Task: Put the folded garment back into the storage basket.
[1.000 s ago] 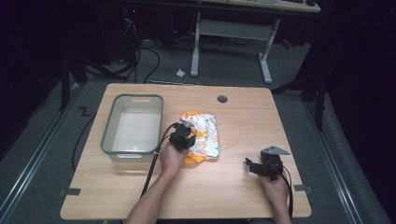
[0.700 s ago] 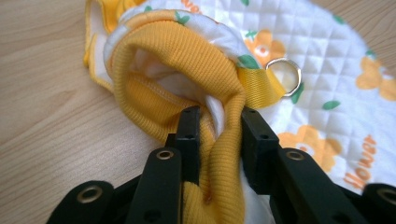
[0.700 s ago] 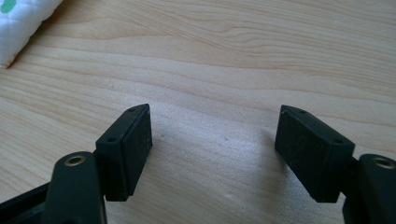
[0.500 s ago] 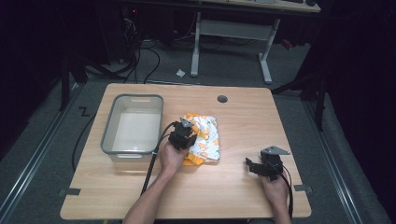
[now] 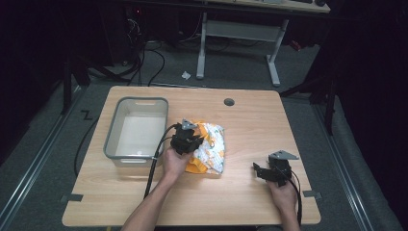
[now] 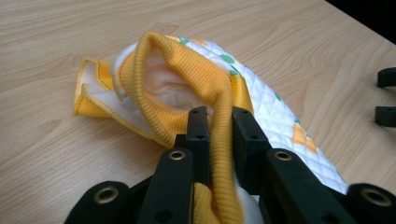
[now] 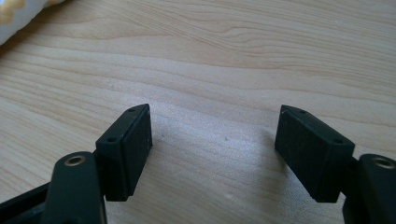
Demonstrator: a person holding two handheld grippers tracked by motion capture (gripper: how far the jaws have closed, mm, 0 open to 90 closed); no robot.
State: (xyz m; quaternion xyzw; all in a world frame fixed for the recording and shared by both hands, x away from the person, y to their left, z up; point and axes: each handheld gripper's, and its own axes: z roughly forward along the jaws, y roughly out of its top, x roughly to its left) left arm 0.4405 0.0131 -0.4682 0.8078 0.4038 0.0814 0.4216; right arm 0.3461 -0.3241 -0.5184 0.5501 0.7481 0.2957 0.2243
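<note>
A small quilted garment (image 5: 209,151), white with yellow and green spots and yellow ribbed trim, lies crumpled at the middle of the table. My left gripper (image 5: 187,137) sits at its left edge, shut on the yellow ribbed trim (image 6: 219,116), which runs between the jaws and is lifted a little. The garment (image 6: 280,116) drapes away to the right. My right gripper (image 5: 260,169) rests low at the table's right front, apart from the garment, open over bare wood (image 7: 215,135). A corner of the garment (image 7: 18,11) shows at the upper left there.
A grey plastic bin (image 5: 137,129) stands empty at the table's left, just left of my left gripper. A round cable hole (image 5: 229,102) is near the far edge. The other gripper's jaws (image 6: 386,95) show at the right edge of the left gripper view.
My left gripper has shifted slightly toward the near side with the garment's trim in it, pulling the cloth a little. The right gripper has stayed put.
</note>
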